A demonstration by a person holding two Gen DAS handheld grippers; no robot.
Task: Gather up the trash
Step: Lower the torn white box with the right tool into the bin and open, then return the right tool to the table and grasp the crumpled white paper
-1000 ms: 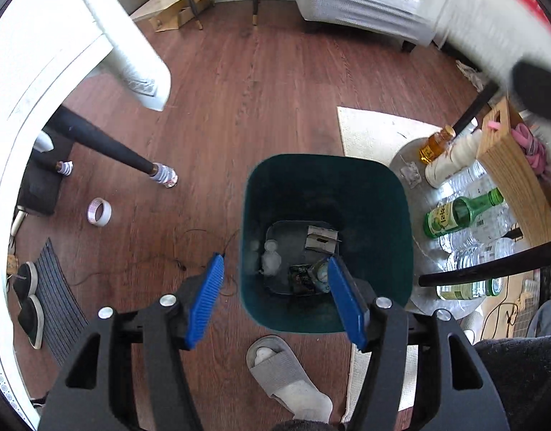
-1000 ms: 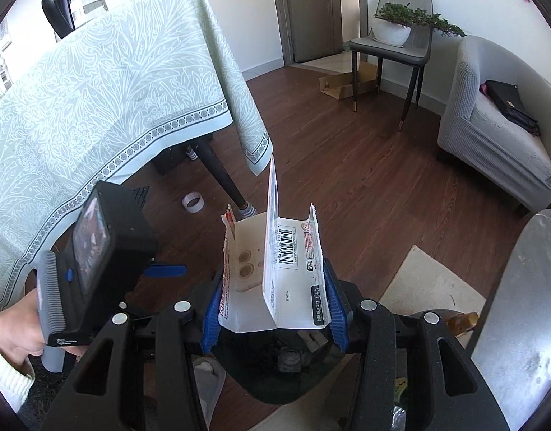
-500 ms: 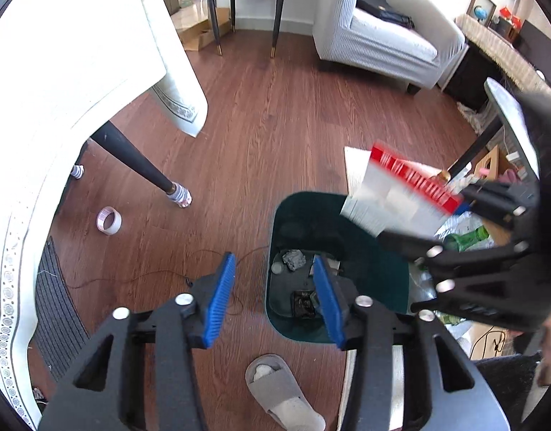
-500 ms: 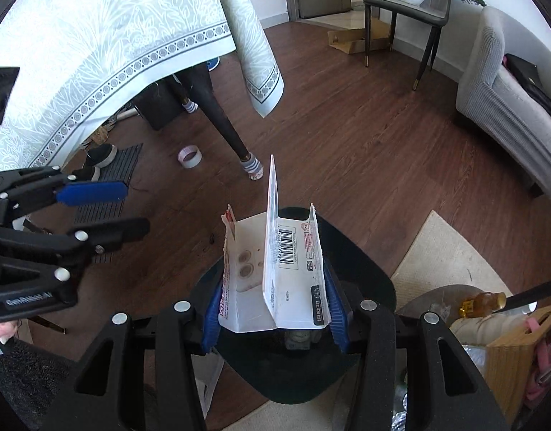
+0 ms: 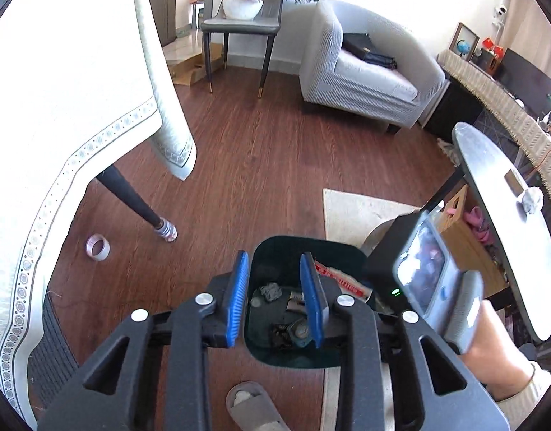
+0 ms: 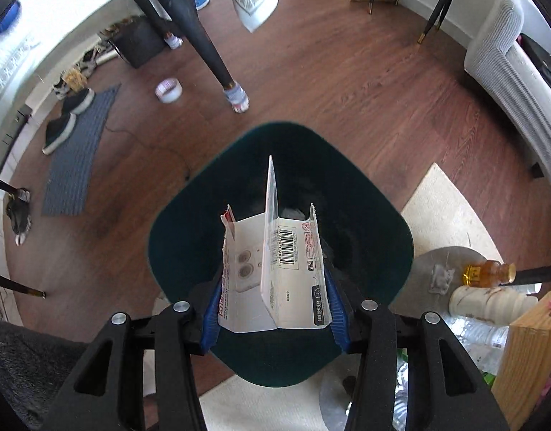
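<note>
The torn cardboard package [image 6: 275, 273] is being pinched by the right gripper [image 6: 273, 305], jaws just easing, over the dark green bin [image 6: 379, 215] mouth, and is best released centred, while the empty left gripper [image 5: 275, 298] is being closed.

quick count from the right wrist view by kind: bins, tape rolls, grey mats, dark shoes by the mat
bin: 1
tape roll: 1
grey mat: 1
dark shoes: 2
total: 5

Both wrist views above shared bin [image 5: 342, 251]
</note>
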